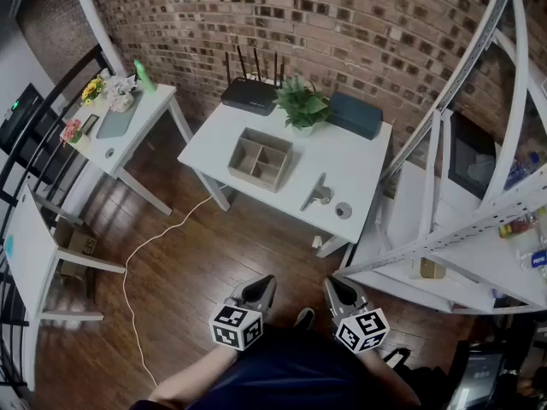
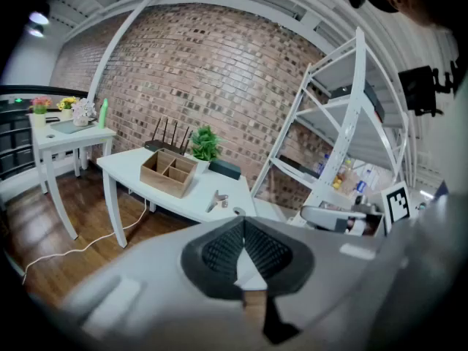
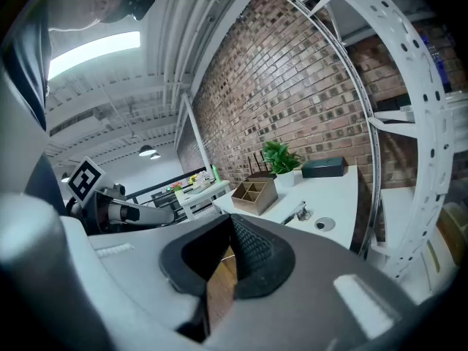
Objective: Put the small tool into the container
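The small metal tool (image 1: 318, 192) lies on the white table (image 1: 367, 165), just right of the wooden compartment box (image 1: 261, 159). In the left gripper view the tool (image 2: 218, 199) and the box (image 2: 170, 171) sit well ahead. The right gripper view also has the tool (image 3: 298, 213) and the box (image 3: 255, 194) far off. My left gripper (image 1: 256, 293) and right gripper (image 1: 338, 290) hang side by side close to my body, over the wooden floor and short of the table. Both are shut with nothing between the jaws, seen at the left gripper (image 2: 243, 221) and the right gripper (image 3: 232, 219).
A potted plant (image 1: 301, 105), a router (image 1: 249, 95) and a dark box (image 1: 355, 114) stand at the table's back, and a small round piece (image 1: 344, 210) lies by the tool. A white shelving rack (image 1: 444, 229) stands right, a second table (image 1: 128, 122) left, and a white cable (image 1: 145, 246) runs across the floor.
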A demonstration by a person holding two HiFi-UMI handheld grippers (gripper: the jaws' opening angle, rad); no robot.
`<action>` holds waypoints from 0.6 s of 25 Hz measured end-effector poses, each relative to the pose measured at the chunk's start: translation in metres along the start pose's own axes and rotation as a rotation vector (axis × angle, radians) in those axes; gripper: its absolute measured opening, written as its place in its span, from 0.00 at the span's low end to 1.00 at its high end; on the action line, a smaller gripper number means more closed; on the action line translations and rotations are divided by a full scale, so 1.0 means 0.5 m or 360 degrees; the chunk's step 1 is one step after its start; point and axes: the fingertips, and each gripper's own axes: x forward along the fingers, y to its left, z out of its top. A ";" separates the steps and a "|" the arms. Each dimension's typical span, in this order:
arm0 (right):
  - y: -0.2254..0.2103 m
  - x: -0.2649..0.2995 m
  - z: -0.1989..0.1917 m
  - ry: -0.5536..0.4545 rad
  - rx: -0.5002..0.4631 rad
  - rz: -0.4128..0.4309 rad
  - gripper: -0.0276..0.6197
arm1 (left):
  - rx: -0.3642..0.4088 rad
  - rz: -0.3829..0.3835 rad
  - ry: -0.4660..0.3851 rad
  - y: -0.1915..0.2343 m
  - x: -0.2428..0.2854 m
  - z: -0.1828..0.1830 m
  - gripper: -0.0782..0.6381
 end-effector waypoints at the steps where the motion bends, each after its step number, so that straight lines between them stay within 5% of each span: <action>1: -0.009 -0.002 0.000 0.0000 0.0001 0.0005 0.06 | 0.0001 0.0003 -0.0002 -0.006 0.007 -0.001 0.12; 15: -0.082 -0.006 0.017 -0.0018 -0.0037 0.0170 0.06 | 0.0061 0.0158 -0.0048 -0.058 0.052 0.006 0.11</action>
